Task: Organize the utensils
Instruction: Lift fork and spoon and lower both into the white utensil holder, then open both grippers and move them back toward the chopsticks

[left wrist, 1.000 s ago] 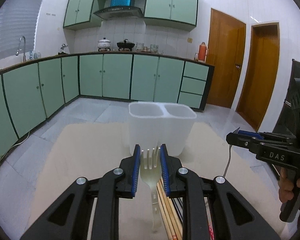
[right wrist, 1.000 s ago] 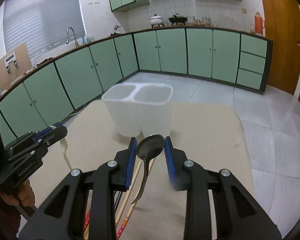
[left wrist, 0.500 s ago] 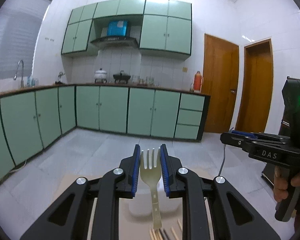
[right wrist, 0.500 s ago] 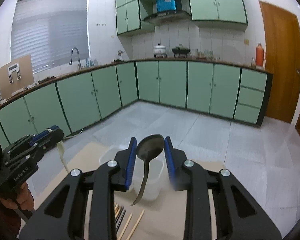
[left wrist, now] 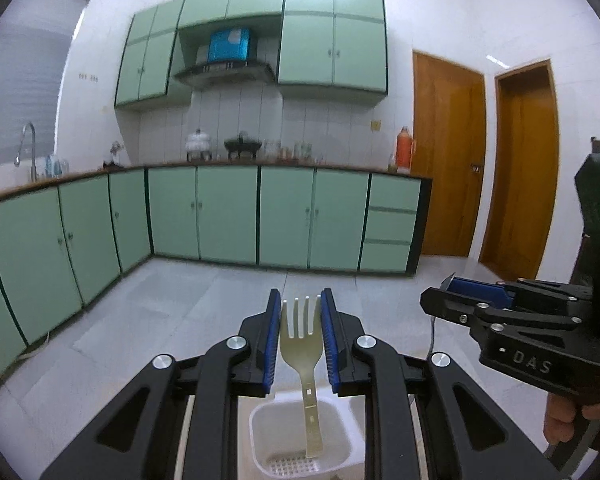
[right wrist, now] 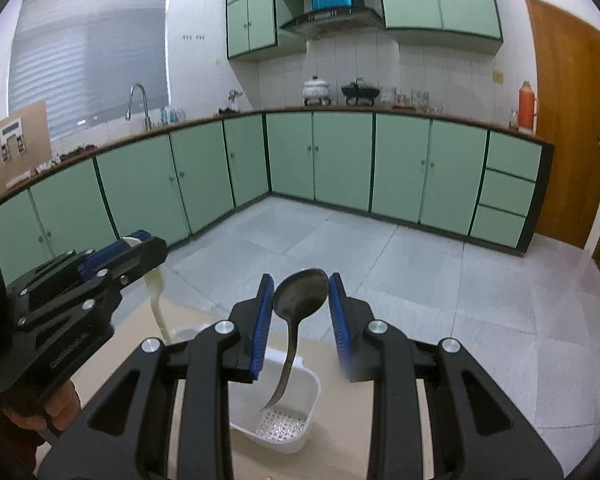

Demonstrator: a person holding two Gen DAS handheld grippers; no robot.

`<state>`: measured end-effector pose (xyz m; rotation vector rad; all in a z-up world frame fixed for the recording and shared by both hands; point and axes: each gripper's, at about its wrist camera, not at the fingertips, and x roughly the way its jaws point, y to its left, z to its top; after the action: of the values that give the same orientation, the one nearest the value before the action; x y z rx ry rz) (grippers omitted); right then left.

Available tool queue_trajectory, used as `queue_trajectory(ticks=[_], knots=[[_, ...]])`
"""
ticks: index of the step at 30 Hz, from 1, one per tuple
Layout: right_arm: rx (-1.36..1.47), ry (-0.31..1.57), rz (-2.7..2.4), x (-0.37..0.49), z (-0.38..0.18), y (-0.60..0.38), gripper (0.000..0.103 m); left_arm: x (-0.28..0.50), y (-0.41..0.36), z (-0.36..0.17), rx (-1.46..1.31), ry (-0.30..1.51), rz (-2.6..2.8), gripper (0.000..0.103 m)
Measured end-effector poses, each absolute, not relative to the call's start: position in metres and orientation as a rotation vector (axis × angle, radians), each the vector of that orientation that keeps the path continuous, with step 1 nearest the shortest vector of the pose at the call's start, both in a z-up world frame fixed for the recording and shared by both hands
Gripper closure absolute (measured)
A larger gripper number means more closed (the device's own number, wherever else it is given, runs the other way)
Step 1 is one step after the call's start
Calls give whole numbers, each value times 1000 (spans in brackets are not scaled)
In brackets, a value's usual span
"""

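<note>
left gripper (left wrist: 300, 320) with jaws drawn narrow, pinching a pale fork (left wrist: 302, 346) by the head, tines up, handle hanging down into the left compartment of a white utensil holder (left wrist: 260, 436) below. right gripper (right wrist: 300, 308) likewise narrowed, jaws clamped on the bowl of a dark metal spoon (right wrist: 300, 300), curved handle dangling over the perforated floor of the holder's near compartment (right wrist: 312, 396); whether the handle tip touches anything cannot be told. seen from the left wrist view, the right gripper at the right edge, held by a hand (left wrist: 564, 420). holder standing on a tan table (right wrist: 340, 432), mostly hidden behind the black gripper frames. beyond, a kitchen: green base cabinets (left wrist: 228, 216) in an l along the wall, green wall cabinets, a range hood, pots on the counter, a tap (right wrist: 138, 100) by the blinded window, an orange flask (left wrist: 404, 148), two brown doors (left wrist: 448, 160), grey tiled floor. compared with a second ago: both grippers carried higher and over the holder, now looked down into rather than seen from the side; chopsticks on the table gone from view; grip on fork and spoon unchanged.
</note>
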<state>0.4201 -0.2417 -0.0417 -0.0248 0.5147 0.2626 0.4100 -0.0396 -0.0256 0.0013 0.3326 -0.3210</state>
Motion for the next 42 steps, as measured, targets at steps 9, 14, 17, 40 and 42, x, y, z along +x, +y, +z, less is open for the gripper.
queue_trajectory(ticks=[9,14,17,40,42], knots=[[26,581,272,421,-68,-246,67,421,-31,-51,-8,428,-314,72],[37,536,242,400,-52,-253,56,402,-26,-37,-3,411,-303,62],[34,500,213,377,-43,-261,43,379,-23,-28,13,395,-285,52],[112,663,18,142,-178,-240,21,178,-1,-145,92,670,-259,29],[109,689,34,137,-187,-233,23,173,1,-151,92,690,-255,29]])
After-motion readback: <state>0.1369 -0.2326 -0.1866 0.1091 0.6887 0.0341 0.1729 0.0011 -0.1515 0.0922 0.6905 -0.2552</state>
